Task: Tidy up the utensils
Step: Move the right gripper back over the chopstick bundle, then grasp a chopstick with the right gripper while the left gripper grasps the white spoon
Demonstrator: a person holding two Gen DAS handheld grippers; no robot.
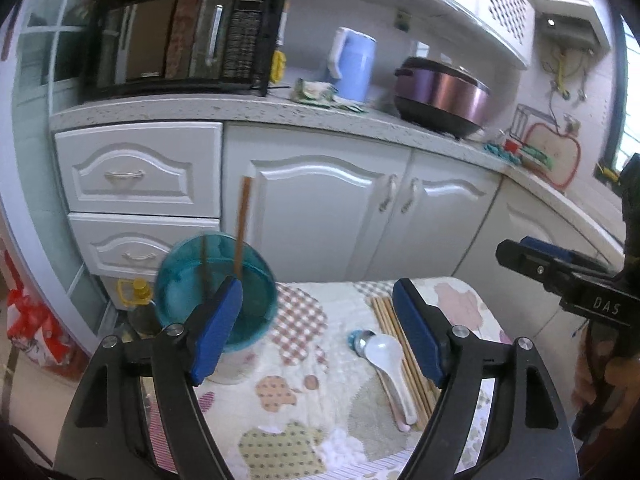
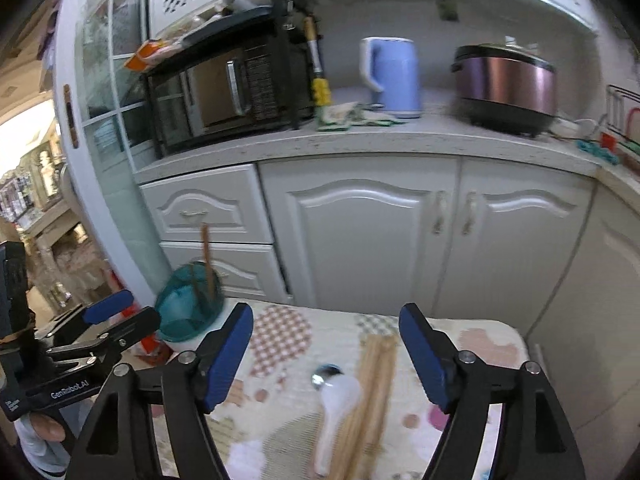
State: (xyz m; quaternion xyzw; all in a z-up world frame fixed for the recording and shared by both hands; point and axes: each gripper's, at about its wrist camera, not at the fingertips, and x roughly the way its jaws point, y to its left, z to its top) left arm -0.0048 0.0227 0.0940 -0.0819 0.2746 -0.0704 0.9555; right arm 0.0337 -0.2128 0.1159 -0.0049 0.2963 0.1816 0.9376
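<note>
Teal holder with two chopsticks, one white spoon, one metal spoon

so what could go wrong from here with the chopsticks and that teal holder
1. The teal holder stands near the table's left edge; a knock from the left gripper could tip it off.
2. The chopstick bundle lies tight against the white spoon, so the right gripper may drag the spoon along.
3. The chopsticks in the holder lean tall and could lever it over.

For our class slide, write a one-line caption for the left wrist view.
Open left tongs face a teal holder with chopsticks, beside loose chopsticks and spoons.
</note>
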